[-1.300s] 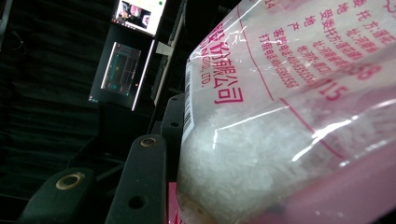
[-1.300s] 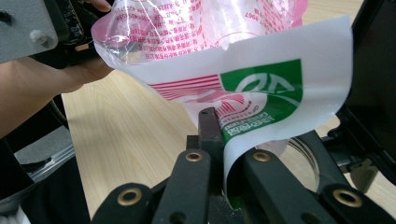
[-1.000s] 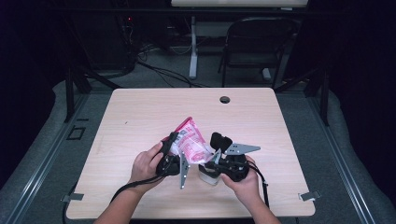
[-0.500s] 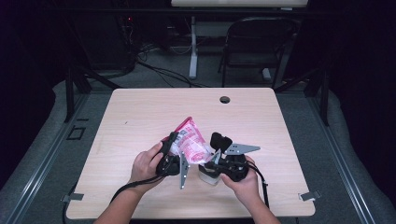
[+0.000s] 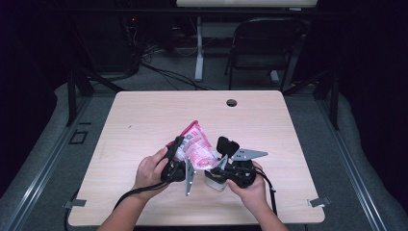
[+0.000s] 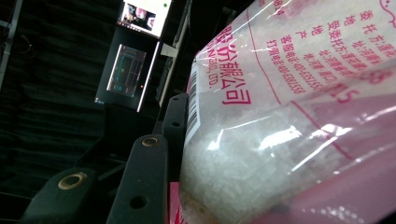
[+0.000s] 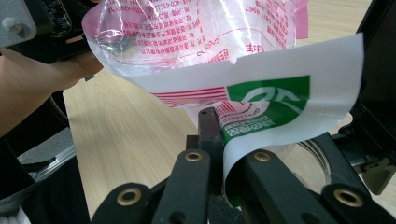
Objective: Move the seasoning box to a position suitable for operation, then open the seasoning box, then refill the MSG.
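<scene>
A clear and pink bag (image 5: pixel 196 144) of white grains (image 6: pixel 233 172) hangs tilted above the table (image 5: pixel 144 115), just off the wood. My left gripper (image 5: pixel 183 147) is shut on the bag's body; one black finger (image 6: pixel 144 182) presses its side, the other is hidden behind the plastic. My right gripper (image 7: pixel 224 163) is shut on the bag's white edge strip with a green logo (image 7: pixel 280 112), which curls out from between the jaws. In the high view the right gripper (image 5: pixel 220 154) sits at the bag's lower right corner. A clear jar (image 5: pixel 215 180) stands under it, its rim (image 7: pixel 317 158) beside the jaws.
A round cable hole (image 5: pixel 231 102) lies near the table's far edge. A black chair (image 5: pixel 262 43) and cables stand on the floor beyond. Bare wood stretches left and far of the hands. A lit monitor (image 6: pixel 142 16) shows in the dark background.
</scene>
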A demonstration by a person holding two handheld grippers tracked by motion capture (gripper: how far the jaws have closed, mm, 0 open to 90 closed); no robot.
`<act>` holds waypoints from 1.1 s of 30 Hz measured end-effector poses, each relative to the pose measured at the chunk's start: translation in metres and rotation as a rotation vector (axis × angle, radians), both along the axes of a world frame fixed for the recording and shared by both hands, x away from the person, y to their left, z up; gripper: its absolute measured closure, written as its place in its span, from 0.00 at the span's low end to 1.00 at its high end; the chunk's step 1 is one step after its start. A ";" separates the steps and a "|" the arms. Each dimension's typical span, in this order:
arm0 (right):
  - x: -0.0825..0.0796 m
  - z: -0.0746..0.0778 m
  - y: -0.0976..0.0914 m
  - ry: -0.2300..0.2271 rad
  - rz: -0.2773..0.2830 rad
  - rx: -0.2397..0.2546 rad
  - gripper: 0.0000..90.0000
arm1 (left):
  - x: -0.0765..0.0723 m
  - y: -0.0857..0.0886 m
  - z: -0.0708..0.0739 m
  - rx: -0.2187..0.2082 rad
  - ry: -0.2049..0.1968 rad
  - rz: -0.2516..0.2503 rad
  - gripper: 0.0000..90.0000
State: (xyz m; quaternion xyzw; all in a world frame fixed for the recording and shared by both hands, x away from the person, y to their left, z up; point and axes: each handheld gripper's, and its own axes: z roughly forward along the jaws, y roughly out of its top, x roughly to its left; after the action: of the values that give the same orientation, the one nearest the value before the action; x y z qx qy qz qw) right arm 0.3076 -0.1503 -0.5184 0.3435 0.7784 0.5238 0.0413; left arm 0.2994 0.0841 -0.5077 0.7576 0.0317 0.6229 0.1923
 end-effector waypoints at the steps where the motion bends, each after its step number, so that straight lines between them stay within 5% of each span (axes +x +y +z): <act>1: 0.000 0.000 0.000 -0.001 0.000 0.000 1.00 | 0.000 0.000 0.000 0.000 0.000 0.000 0.75; 33: 0.000 0.000 0.001 -0.003 0.000 -0.002 1.00 | -0.004 -0.003 0.003 0.031 -0.041 0.003 0.75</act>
State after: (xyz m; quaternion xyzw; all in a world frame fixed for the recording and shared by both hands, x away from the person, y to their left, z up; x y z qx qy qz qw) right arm 0.3077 -0.1496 -0.5188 0.3425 0.7789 0.5237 0.0429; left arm 0.2951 0.0812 -0.5045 0.7474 0.0189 0.6391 0.1803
